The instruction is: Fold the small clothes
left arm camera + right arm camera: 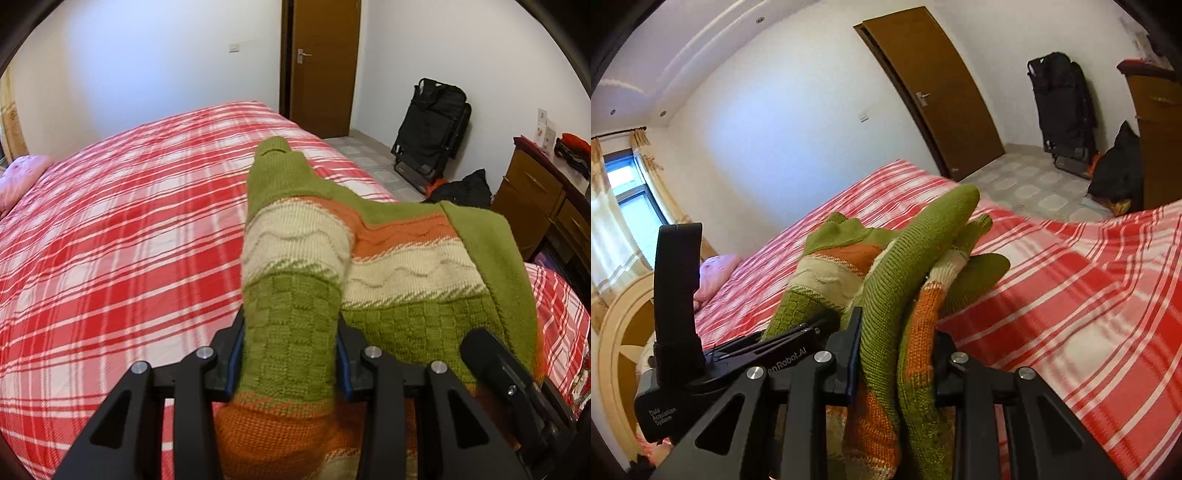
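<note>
A small knitted sweater (388, 258) in green, cream and orange stripes hangs above the red plaid bed (129, 221), held between both grippers. My left gripper (288, 362) is shut on a green checked part of it, likely a sleeve. My right gripper (897, 354) is shut on a bunched green and orange edge of the sweater (886, 288). The right gripper (517, 384) shows at the lower right of the left wrist view, and the left gripper (798, 332) shows at the left of the right wrist view.
A pink pillow (22, 177) lies at the bed's head. A brown door (321, 66), a black folded stroller (432, 129) and dark bags on the tiled floor stand beyond the bed. A wooden dresser (532, 206) is at the right.
</note>
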